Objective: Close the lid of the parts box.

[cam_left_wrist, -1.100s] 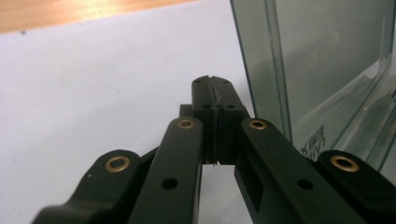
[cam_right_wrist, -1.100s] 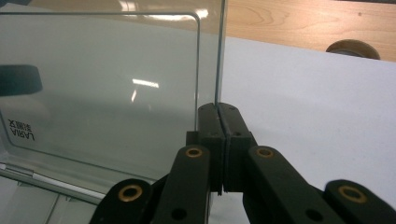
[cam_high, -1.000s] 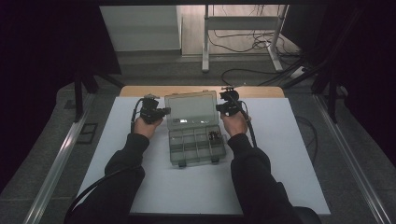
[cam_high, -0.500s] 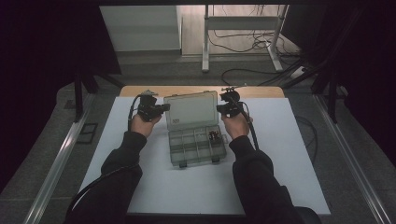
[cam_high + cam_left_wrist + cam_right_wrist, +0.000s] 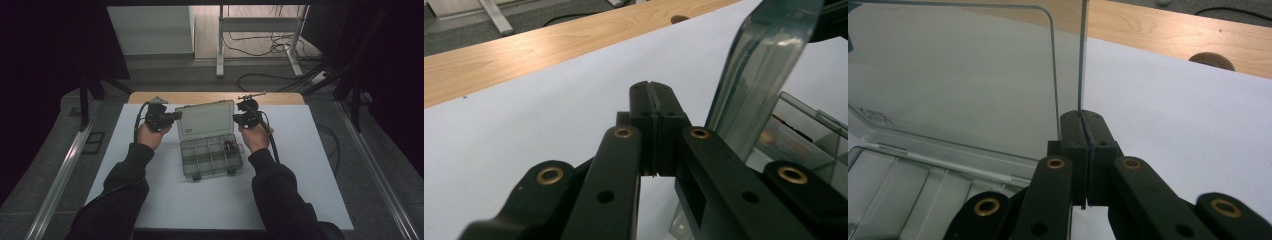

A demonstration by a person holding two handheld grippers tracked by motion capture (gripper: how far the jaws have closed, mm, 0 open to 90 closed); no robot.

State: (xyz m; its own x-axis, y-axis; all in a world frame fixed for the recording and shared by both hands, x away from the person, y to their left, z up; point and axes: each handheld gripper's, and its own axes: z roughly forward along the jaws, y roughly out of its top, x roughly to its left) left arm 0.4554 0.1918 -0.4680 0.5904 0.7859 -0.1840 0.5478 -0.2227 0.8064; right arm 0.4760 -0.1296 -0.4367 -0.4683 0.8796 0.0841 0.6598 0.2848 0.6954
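Your left gripper [image 5: 176, 116] sits just left of the box [image 5: 212, 156], at the left edge of its raised lid [image 5: 205, 120]. Jaws are pressed together, nothing between them; in the left gripper view the lid edge stands just beside the tips. The box lies open mid-sheet [image 5: 310, 165], lid upright at the back, small dark parts [image 5: 229, 145] in a right-hand compartment. Your right gripper [image 5: 236, 119] is at the lid's right edge, jaws closed too, holding nothing; the lid edge rises right behind its tips.
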